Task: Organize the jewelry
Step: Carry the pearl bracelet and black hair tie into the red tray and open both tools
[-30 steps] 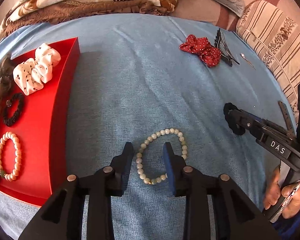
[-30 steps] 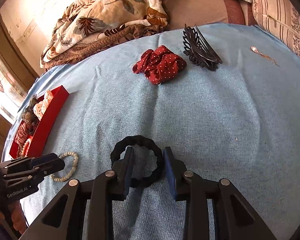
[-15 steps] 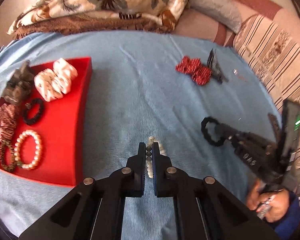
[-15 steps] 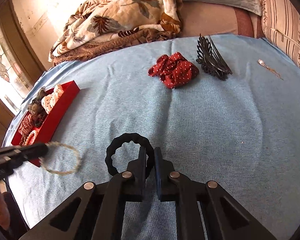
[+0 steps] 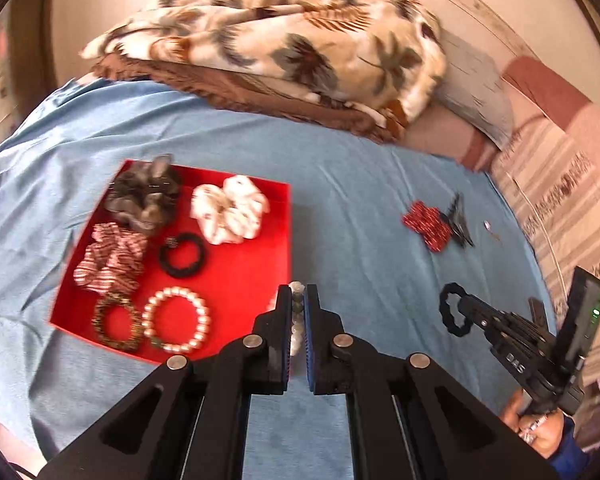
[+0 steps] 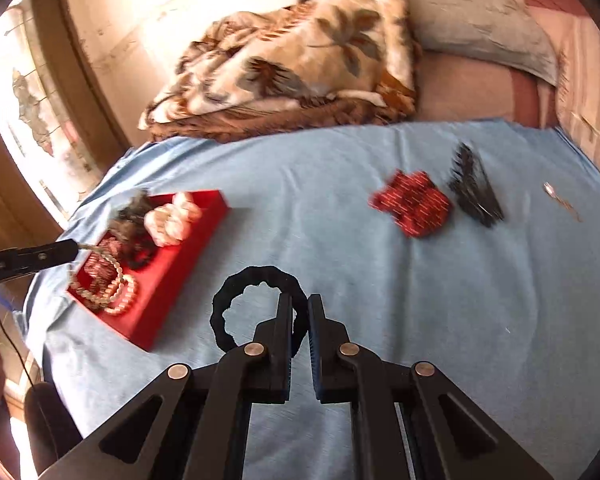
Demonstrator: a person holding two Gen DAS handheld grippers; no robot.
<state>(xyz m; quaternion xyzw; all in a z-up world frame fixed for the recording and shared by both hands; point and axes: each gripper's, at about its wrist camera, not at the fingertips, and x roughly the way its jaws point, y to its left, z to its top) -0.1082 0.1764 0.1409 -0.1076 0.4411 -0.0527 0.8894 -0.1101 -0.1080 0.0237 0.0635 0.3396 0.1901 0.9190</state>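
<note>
On the blue bed cover [image 5: 360, 208], the red tray [image 5: 252, 280] holds scrunchies, a black hair tie [image 5: 182, 255], and a pearl bracelet [image 5: 176, 325]. The left hand-held gripper [image 5: 298, 304] is clamped on a pale bead bracelet [image 5: 297, 322], held above the tray's near right corner. The left wrist view shows only a short run of beads between the pads; the right wrist view shows the bracelet's full loop [image 6: 100, 276] hanging from the left hand-held gripper [image 6: 70, 249] over the tray [image 6: 168, 284]. The right hand-held gripper [image 6: 300, 312] is clamped on a black scalloped hair ring [image 6: 236, 300], lifted clear of the cover; the left wrist view confirms this from the side [image 5: 454, 312]. Well apart, a red dotted scrunchie [image 6: 412, 202] lies just beside a black claw clip [image 6: 474, 192], with a small hairpin [image 6: 558, 198] farther right. Both views are motion-blurred.
</note>
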